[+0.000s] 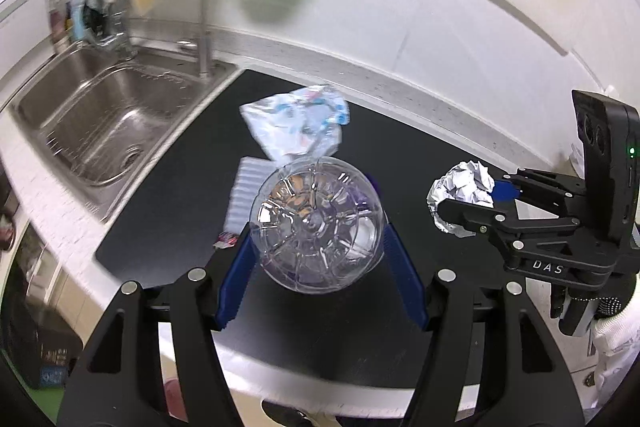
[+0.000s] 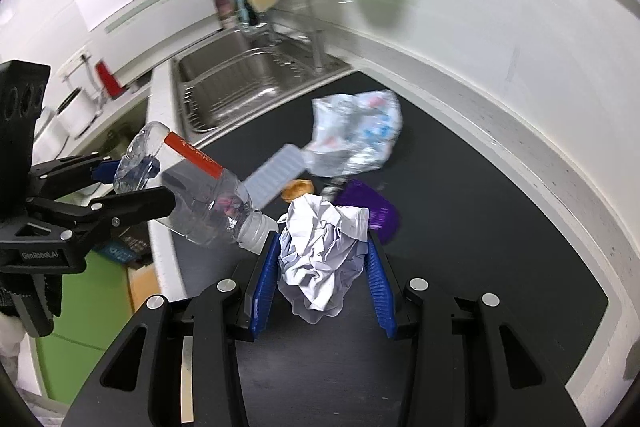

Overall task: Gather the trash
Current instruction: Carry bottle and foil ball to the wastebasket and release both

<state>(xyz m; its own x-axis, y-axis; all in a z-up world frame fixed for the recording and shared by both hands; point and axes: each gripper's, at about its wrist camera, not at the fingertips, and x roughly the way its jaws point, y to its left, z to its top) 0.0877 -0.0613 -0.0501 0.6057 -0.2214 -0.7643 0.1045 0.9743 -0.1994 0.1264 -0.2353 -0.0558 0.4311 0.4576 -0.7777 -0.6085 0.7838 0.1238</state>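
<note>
Clamped between the left gripper's (image 1: 318, 227) blue jaws, a clear plastic bottle (image 1: 318, 225) hangs base-first above the dark tabletop (image 1: 400, 131). Beside it, the right gripper's (image 2: 322, 255) jaws pinch a crumpled paper ball (image 2: 320, 255). Farther toward the tabletop's back edge lie a purple cup (image 2: 374, 211) and a crumpled plastic wrapper (image 2: 356, 131).

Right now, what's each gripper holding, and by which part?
Left gripper: clear plastic bottle, clamped around its base end, cap pointing away. Right gripper: crumpled paper ball, squeezed across its middle.
</note>
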